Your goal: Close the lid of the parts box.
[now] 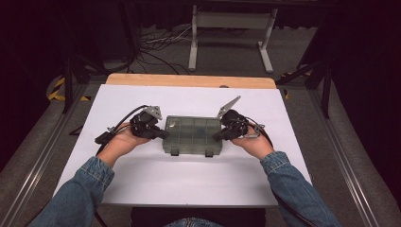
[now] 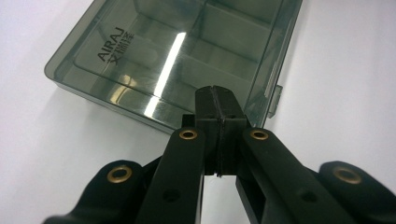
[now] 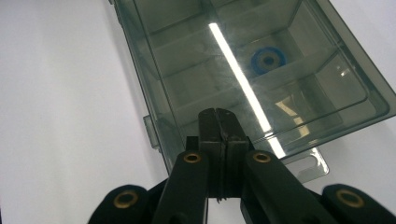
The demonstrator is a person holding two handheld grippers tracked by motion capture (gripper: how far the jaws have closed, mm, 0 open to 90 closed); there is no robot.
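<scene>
A smoky clear plastic organiser box (image 1: 191, 135) with a shut lid and inner dividers lies mid-table. My left gripper (image 1: 163, 134) is shut, its tips at the box's left end. My right gripper (image 1: 218, 135) is shut too, tips at the box's right end. In the left gripper view the closed jaws meet at the tips (image 2: 218, 100) over the box's edge (image 2: 163, 60), whose lid reads AIRAJ. In the right gripper view the closed tips (image 3: 218, 122) rest over the box (image 3: 243, 70); a blue ring (image 3: 267, 59) lies in one compartment. Nothing is between either pair of jaws.
The box lies on a white board (image 1: 142, 175) over a wooden table (image 1: 189, 80). Two latches (image 1: 189, 152) face the person. Beyond the far edge are a white stand's legs (image 1: 227, 38) and cables (image 1: 156, 47) on the floor.
</scene>
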